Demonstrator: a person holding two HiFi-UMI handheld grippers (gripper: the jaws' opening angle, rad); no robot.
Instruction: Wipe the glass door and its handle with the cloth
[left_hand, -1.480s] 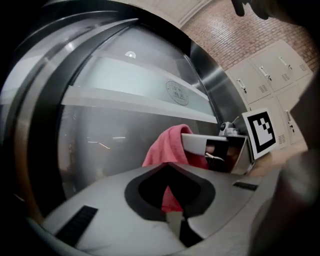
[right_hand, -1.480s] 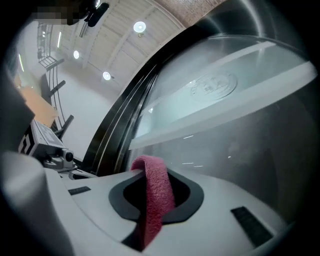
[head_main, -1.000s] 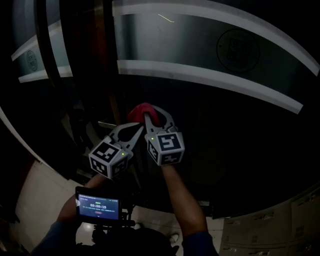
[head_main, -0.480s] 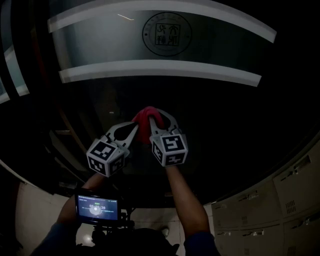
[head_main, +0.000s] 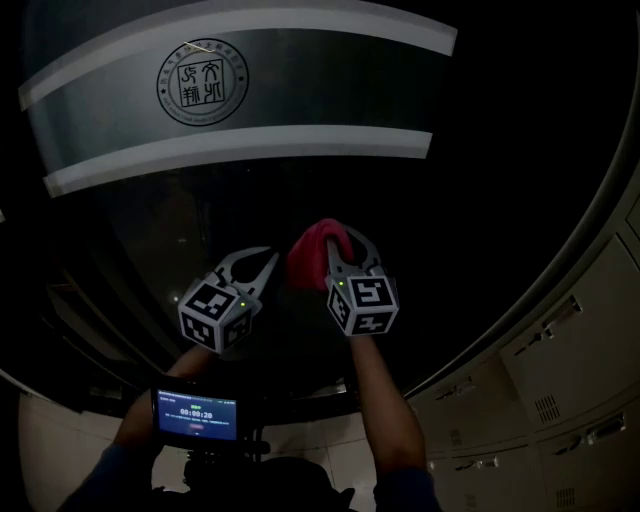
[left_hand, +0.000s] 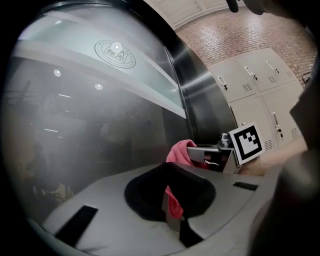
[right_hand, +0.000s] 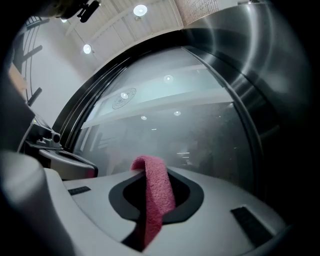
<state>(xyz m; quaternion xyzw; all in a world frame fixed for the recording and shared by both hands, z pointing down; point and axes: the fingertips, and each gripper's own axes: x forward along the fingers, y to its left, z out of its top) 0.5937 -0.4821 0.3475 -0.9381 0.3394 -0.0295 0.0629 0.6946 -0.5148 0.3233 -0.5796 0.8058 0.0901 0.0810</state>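
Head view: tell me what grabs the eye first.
The pink cloth stands out against the dark glass door. It is clamped in the right hand-held gripper at the centre, with the left hand-held gripper close beside it. Above them, at upper left, a round seal sits on a pale frosted band across the glass.
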